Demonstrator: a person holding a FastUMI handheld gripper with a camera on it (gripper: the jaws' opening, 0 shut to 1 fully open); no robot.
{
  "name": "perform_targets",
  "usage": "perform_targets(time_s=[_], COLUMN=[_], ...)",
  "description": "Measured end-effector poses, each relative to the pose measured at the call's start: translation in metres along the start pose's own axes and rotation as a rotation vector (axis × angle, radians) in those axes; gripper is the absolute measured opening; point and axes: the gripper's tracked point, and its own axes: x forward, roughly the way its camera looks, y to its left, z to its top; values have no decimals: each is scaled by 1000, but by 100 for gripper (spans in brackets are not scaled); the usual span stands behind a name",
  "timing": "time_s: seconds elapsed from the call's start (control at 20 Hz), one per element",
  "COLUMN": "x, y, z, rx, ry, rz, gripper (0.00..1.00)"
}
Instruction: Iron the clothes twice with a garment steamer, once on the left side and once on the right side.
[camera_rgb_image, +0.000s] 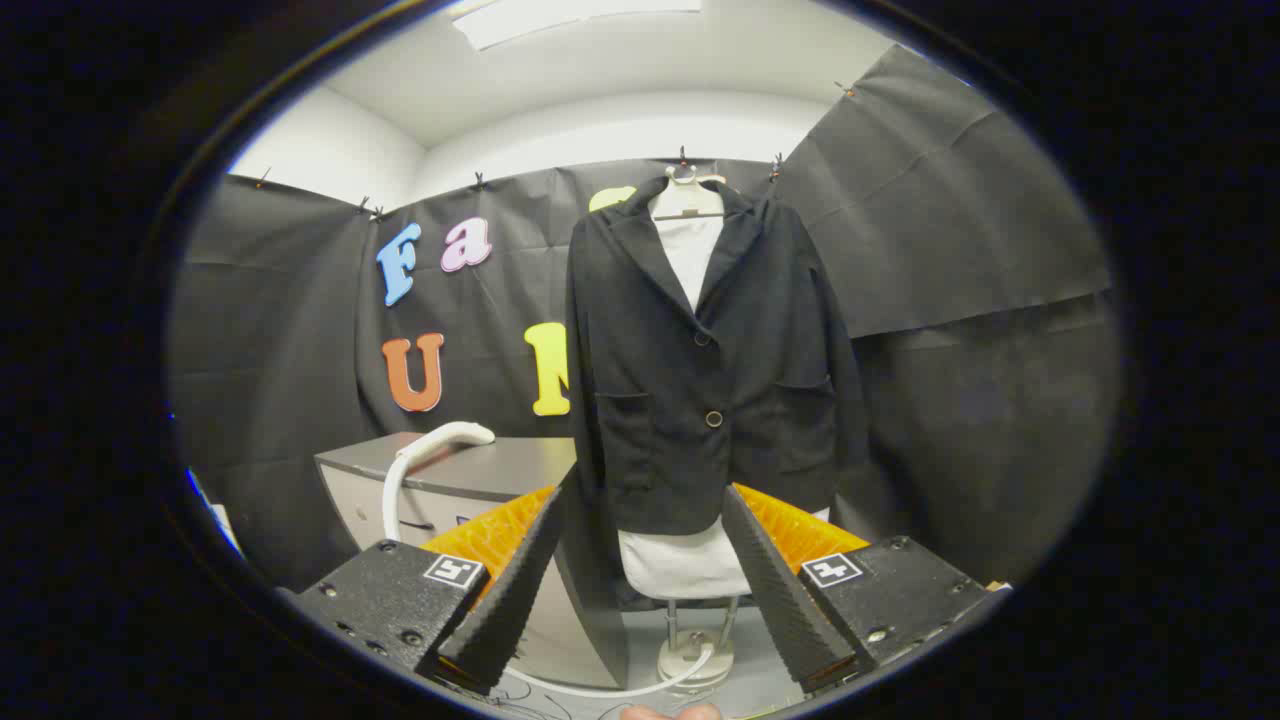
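Judging by how things lie, the task looks barely begun: the hand-held gripper (640, 560) stands wide apart with nothing between its fingers, and the garment steamer's head (447, 438) rests untouched on the grey surface (500, 470) off to the left, beyond the left finger. Its white hose (392, 500) curves down from the head along the front of the cabinet under that surface, and a thin white line runs across the floor toward the round base (695, 658) of the stand below the clothes.

The clothes hang straight ahead of the fingers, well beyond them: a dark jacket (700, 370) buttoned over a white garment (690, 250) on a white hanger (686, 200), the white hem (680, 560) showing below the jacket between the two fingers. Neither the left nor the right side shows any sign of a pass; both strokes seem still to come, and before them the steamer has to be picked up.

What may stand in the way is modest. The jacket's left edge hangs just in front of the corner of the surface, so a reach for the steamer head has to go around the sleeve on that side. The hose is likely to trail across the front of the cabinet once lifted and could drag against the jacket. The stand's pole (670, 610) and base sit directly under the clothes, near the lower end of any downward stroke.
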Motion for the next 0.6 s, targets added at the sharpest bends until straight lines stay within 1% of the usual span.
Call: perform_targets(time_s=[0.3,0.5,0.6], x=[-4,-9,-9], y=[2,4,5], z=[5,12,17], rx=[17,20,30], ry=[29,40,39], rz=[-14,8,3], gripper=[100,100,100])
